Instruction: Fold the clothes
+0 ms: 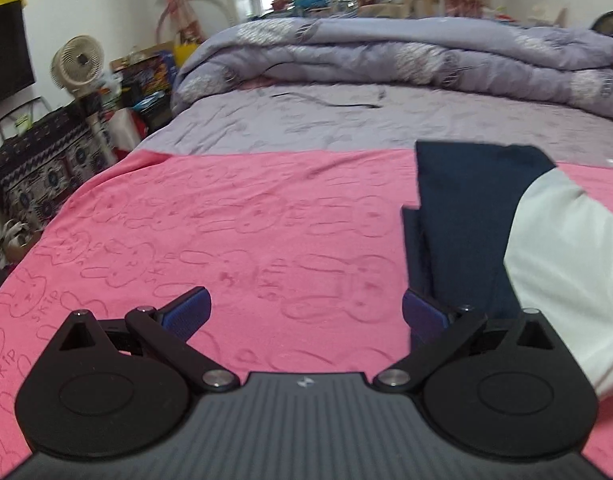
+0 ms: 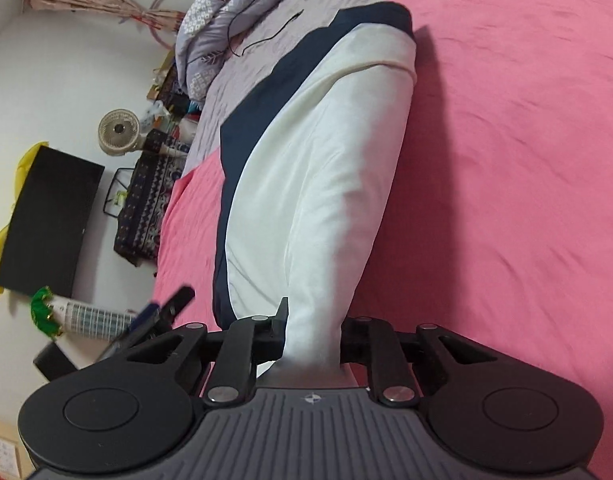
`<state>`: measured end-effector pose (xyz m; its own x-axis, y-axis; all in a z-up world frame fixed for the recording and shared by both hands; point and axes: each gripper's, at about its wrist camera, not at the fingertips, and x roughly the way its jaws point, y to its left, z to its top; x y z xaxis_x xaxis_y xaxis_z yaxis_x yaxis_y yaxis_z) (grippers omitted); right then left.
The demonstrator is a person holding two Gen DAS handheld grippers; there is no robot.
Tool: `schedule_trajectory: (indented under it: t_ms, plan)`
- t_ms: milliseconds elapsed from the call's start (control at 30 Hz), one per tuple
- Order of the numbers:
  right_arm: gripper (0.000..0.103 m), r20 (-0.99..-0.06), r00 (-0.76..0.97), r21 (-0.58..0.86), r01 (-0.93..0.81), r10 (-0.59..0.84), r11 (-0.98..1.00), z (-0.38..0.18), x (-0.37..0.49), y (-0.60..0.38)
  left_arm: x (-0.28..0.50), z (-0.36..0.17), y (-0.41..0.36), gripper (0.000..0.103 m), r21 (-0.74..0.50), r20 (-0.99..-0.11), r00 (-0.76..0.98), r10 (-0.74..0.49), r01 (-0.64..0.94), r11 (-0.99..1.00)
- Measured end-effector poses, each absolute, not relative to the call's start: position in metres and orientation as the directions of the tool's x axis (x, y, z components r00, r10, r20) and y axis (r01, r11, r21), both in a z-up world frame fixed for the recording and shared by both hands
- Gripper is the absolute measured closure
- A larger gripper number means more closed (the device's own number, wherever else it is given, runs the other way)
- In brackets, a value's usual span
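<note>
A white and navy garment lies on the pink blanket, stretched toward my right gripper, which is shut on its white end and holds it lifted. In the left wrist view the same garment is at the right, navy part flat, white part raised. My left gripper is open and empty just above the pink blanket, its right blue pad beside the navy edge. The left gripper's tip also shows in the right wrist view.
A rumpled lilac duvet is piled at the far end of the bed, with a black cable on the lilac sheet. A fan, black screen and clutter stand off the bed's left side.
</note>
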<state>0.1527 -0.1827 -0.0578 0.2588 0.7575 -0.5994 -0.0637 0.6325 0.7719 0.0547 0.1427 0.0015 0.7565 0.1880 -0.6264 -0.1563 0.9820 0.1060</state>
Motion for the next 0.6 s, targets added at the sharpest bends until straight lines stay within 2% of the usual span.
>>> schedule_trajectory:
  t_ms: [133,200,233,300,367,433,533,600]
  plan:
    - [0.082,-0.656,0.261,0.715,-0.082,0.708,0.694,-0.048,0.094,-0.233,0.023,0.015,0.099,0.000,0.021,-0.616,0.787,0.029,-0.020,1.000]
    - [0.068,-0.745,0.265,0.599,-0.136,0.612,0.789,-0.047,0.072,-0.241,0.016,0.016,0.075,0.000,0.024,-0.616,0.788,-0.020,0.044,0.999]
    - [0.056,-0.793,0.271,0.522,-0.159,0.546,0.838,-0.047,0.063,-0.242,0.016,0.013,0.065,0.000,0.061,-0.617,0.787,-0.017,0.069,0.996]
    - [0.053,-0.837,0.286,0.417,-0.220,0.466,0.882,-0.037,0.048,-0.238,0.016,0.009,0.043,0.000,0.134,-0.618,0.786,-0.010,0.118,0.984]
    - [0.051,-0.820,0.352,0.370,-0.276,0.451,0.887,-0.015,0.041,-0.233,0.016,0.004,0.022,0.000,0.207,-0.618,0.786,-0.003,0.166,0.964]
    - [0.051,-0.780,0.454,0.294,-0.340,0.430,0.893,0.008,0.039,-0.233,0.023,-0.007,0.016,0.000,0.284,-0.626,0.778,0.058,0.158,0.946]
    - [0.051,-0.720,0.507,0.248,-0.449,0.474,0.858,0.030,0.055,-0.219,0.036,-0.017,0.030,0.000,0.263,-0.665,0.739,0.102,0.104,0.959]
    - [0.052,-0.724,0.481,0.230,-0.509,0.495,0.830,0.029,0.087,-0.184,0.041,-0.024,0.043,0.000,0.246,-0.701,0.702,0.124,0.074,0.966]
